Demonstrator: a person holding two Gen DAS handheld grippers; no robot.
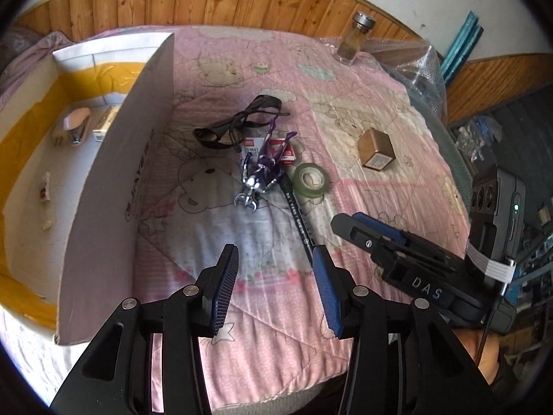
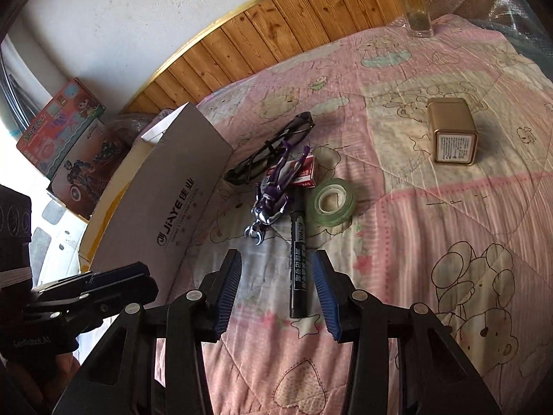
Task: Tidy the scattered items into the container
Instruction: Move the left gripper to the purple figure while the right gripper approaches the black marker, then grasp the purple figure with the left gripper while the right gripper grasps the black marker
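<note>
A black marker (image 2: 298, 269) lies on the pink quilt between my right gripper's (image 2: 276, 259) open jaws, close to the right pad and untouched. Just beyond it lie a purple toy figure (image 2: 273, 197), black glasses (image 2: 273, 152), a red staple box (image 2: 307, 173) and a green tape roll (image 2: 333, 204). My left gripper (image 1: 275, 252) hangs open over bare quilt, the marker's (image 1: 299, 214) near end by its right fingertip. The open cardboard box (image 1: 114, 190) stands to the left, a stapler (image 1: 77, 126) and small items inside. The right gripper (image 1: 349, 223) shows at the right.
A gold tin (image 2: 452, 131) lies to the right on the quilt, and a glass jar (image 2: 416, 7) stands at the far edge. Bubble wrap (image 1: 414, 65) bunches at the far right. Toy boxes (image 2: 62, 128) are stacked beyond the box. The left gripper (image 2: 138, 275) is at the lower left.
</note>
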